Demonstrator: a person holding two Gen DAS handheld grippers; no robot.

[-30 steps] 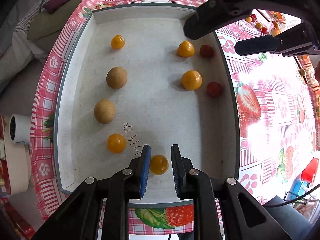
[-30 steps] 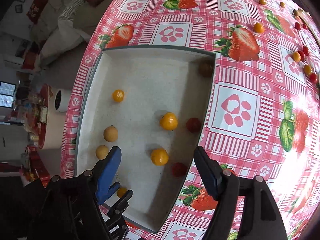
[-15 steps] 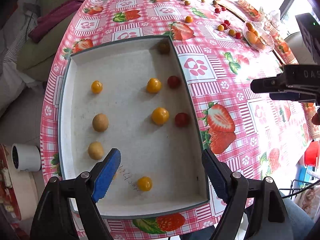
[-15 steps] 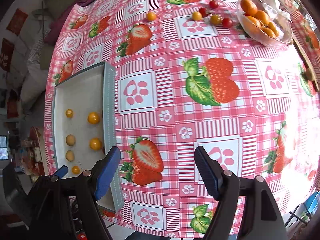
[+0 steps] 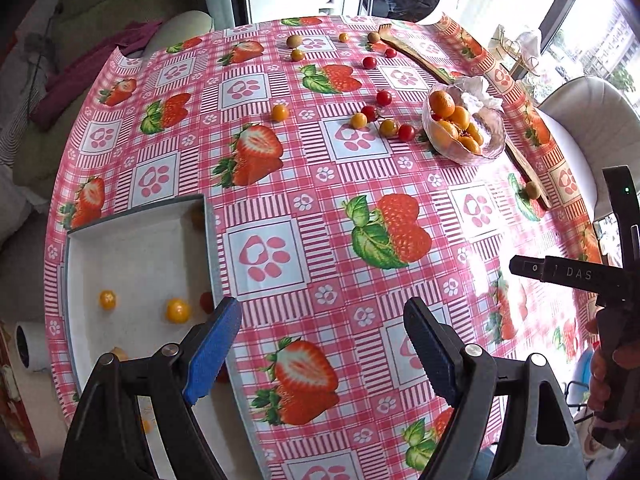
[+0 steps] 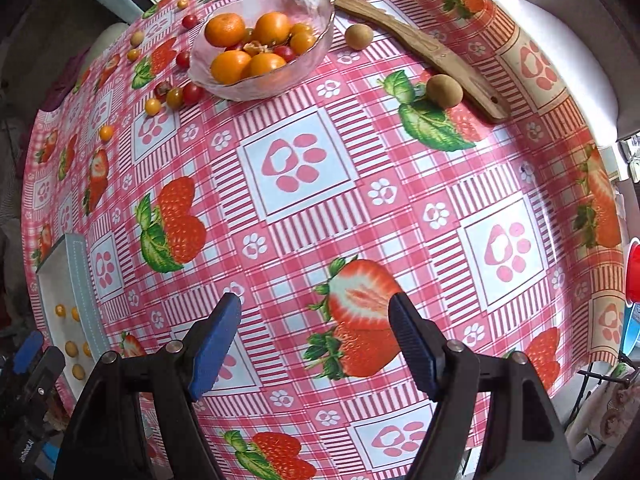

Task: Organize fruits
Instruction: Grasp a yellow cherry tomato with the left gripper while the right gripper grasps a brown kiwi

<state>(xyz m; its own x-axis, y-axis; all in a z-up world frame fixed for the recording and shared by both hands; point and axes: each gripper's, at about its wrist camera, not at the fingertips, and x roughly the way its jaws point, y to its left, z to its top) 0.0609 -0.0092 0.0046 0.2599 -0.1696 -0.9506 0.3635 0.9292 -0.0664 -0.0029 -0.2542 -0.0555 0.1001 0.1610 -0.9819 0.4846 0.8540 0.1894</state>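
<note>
A white tray (image 5: pixel 140 236) with a grey rim sits at the lower left and holds several small yellow, brown and red fruits (image 5: pixel 177 310); it also shows at the left edge of the right wrist view (image 6: pixel 82 280). My left gripper (image 5: pixel 322 346) is open and empty above the tablecloth just right of the tray. My right gripper (image 6: pixel 314 338) is open and empty over the middle of the table. Loose cherry tomatoes and yellow fruits (image 5: pixel 384 120) lie near a glass bowl (image 5: pixel 492 148). Two brown fruits (image 6: pixel 443 91) lie by a wooden stick (image 6: pixel 420 46).
The glass bowl (image 6: pixel 312 62) holds oranges and small fruits. A pink strawberry tablecloth (image 6: pixel 360 200) covers the round table. A white chair (image 5: pixel 580 120) stands at the far right. A white cylinder (image 5: pixel 30 346) sits off the table at the left.
My left gripper let go of a yellow fruit in the tray, opened wide, and swung up and to the right. My right gripper moved away from the tray toward the bowl side.
</note>
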